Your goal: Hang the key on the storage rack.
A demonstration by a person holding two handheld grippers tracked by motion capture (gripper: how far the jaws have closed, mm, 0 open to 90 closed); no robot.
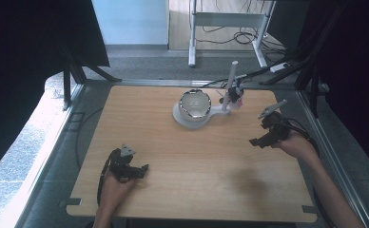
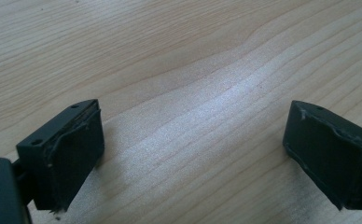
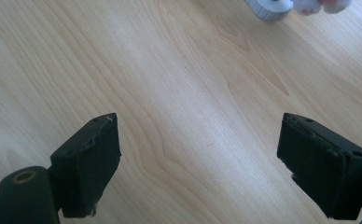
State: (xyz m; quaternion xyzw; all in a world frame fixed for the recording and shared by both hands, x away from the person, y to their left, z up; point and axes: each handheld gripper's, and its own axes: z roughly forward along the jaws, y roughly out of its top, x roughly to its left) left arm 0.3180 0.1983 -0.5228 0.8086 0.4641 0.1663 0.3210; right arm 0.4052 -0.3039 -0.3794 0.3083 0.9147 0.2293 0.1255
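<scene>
Nearest to me, at the near left of the surface [image 1: 197, 156], sits my left claw [image 1: 142, 169]. It is released: in the left gripper view its jaws stand wide apart with bare wood grain between them. I judge it is parked low and idle so that it stays out of the working zone.

Farther in and to the right, my right claw [image 1: 257, 141] is also released. In the right gripper view its jaws are spread, and nothing lies between them but wood. It is held just above the surface and aimed toward the far centre, which I read as a ready stance for an approach. At the top edge of that view I see a ribbed white base [image 3: 269, 8] and a white-and-pink object [image 3: 320, 4] beside it, too cropped to identify.

Farthest away, at the far centre of the surface, stands the white stand [image 1: 192, 116] carrying the bowl [image 1: 195, 104]. The bowl sits upright with its opening upward. An arm of the stand runs right to an upright white post [image 1: 230, 85], whose long axis is near vertical with a slight tilt to the right at the top. A small dark and pink fitting [image 1: 236, 93] clings to the post. Both claws are well apart from this assembly.
</scene>
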